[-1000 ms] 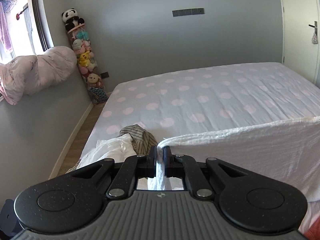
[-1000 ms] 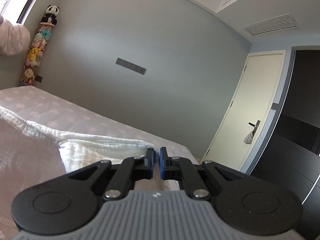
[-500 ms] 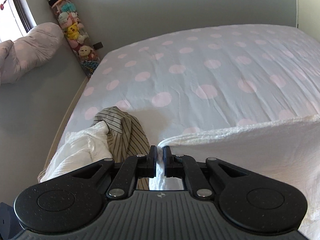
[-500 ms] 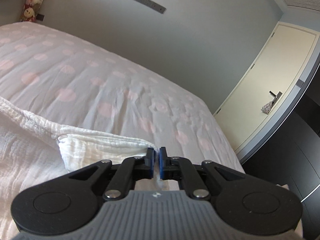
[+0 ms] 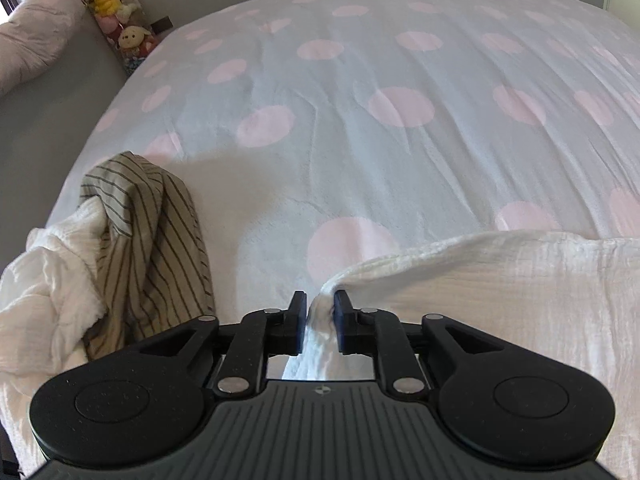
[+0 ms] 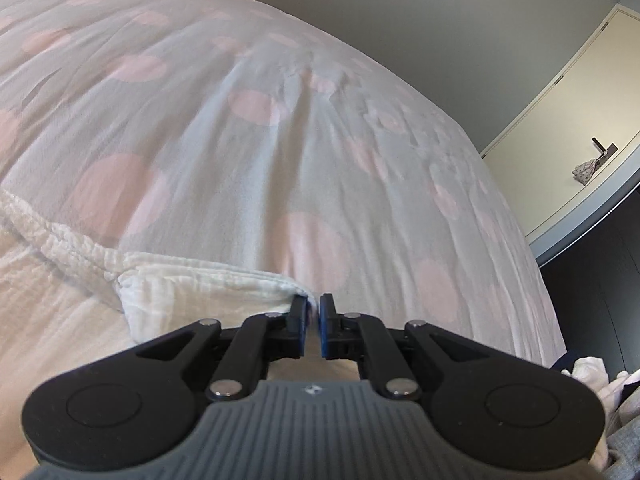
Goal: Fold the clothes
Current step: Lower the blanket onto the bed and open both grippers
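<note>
Both tongs (image 5: 320, 312) (image 6: 313, 312) have lowered the white cloth (image 5: 500, 292) bedward.

Bed (image 5: 400, 168) under pale sheet with pink dots, wrinkled. White crinkled cloth (image 5: 500, 300) across its near edge, 4 o'clock. Striped garment (image 5: 152, 248) heaped at 9 o'clock atop another white piece (image 5: 52, 288), possibly a towel.

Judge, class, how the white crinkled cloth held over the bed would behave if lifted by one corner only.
Probably floppy: the white cloth sags between the left tool and the right tool. Likely light, since a thin pinched edge seems to carry it. Its crinkled weave looks grippy, so slipping seems unlikely.
</note>
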